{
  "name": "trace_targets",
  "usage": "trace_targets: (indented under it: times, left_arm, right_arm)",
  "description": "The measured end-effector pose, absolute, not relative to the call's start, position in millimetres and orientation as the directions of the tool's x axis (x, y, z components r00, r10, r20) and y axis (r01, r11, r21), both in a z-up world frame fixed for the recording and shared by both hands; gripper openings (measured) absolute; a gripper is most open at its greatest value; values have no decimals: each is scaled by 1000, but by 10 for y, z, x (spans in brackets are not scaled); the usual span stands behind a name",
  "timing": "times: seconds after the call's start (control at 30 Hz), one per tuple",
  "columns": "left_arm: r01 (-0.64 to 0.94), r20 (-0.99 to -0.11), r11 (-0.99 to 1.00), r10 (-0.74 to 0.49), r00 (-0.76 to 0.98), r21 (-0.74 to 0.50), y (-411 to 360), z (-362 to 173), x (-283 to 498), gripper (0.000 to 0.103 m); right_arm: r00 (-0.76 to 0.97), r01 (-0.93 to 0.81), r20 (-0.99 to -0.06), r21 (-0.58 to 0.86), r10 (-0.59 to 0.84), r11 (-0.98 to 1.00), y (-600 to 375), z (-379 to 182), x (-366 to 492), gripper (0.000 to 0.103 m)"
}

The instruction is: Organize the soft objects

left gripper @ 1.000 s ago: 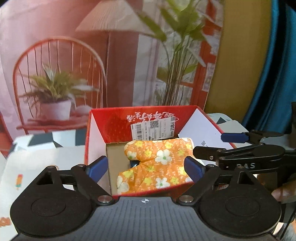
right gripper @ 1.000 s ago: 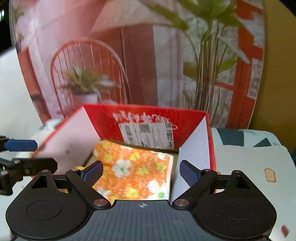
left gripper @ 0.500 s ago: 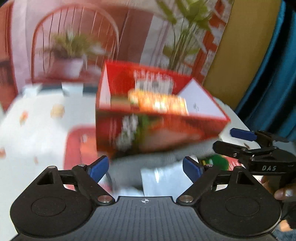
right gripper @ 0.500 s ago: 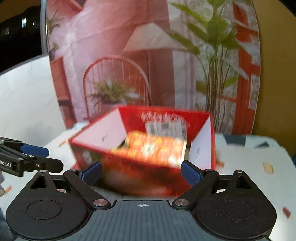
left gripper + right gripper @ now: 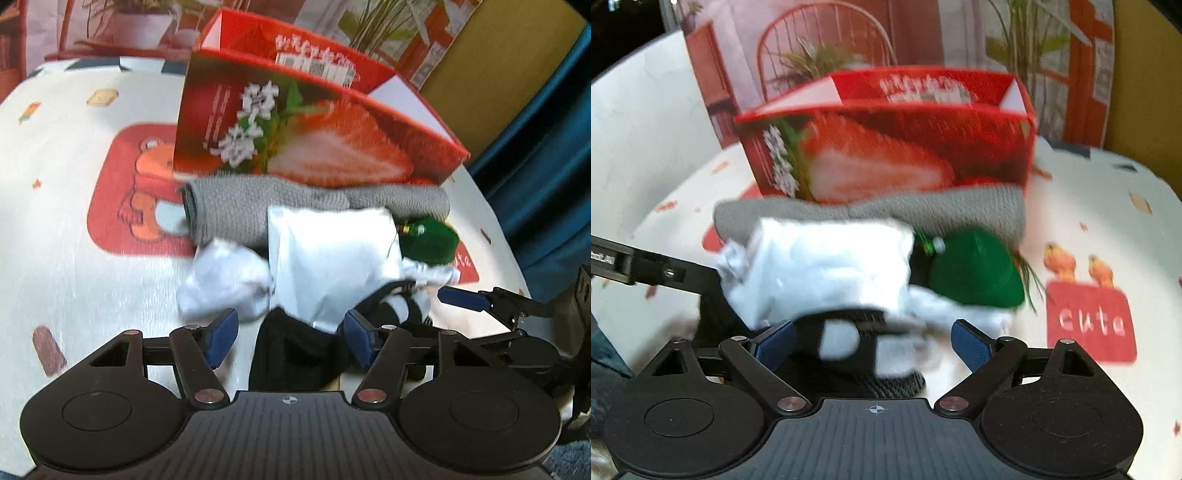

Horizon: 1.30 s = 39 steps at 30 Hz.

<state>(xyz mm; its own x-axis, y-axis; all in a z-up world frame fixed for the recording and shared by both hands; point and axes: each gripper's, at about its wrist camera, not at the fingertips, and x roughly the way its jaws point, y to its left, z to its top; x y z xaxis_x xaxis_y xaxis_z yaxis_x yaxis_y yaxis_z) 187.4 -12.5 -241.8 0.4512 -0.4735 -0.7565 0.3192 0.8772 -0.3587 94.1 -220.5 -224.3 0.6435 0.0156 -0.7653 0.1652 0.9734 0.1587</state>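
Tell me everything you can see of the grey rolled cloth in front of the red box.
The grey rolled cloth looks like a knitted or terry fabric, rolled into a thick log lying flat on the patterned tablecloth. It stretches along the foot of the red strawberry box, right against its front wall. Its left end shows the rolled layers. A white packet lies over its middle, and a green item sits at its right end. No gripper touches it.

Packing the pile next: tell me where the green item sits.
The green item lies on the table at the pile's right end, in front of the rolled grey towel and right of the white packet.
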Motion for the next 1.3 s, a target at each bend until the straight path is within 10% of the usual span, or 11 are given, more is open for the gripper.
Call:
trace_targets:
  times: [0.5, 1.03, 1.3]
  left_arm:
    - [355, -783, 859, -493, 379, -369, -231, -2727, 1891, 46]
    - [344, -774, 852, -510, 376, -394, -230, -2745, 1907, 40]
    - [340, -770, 851, -513, 378, -400, -222, -2754, 1899, 40]
  right_arm:
    - [595, 121, -803, 132, 34, 984, -2075, -2425, 1049, 88]
    - [604, 67, -790, 184, 107, 981, -2049, -2369, 1010, 48]
    - [608, 87, -782, 240, 139, 967, -2099, -2313, 990, 46]
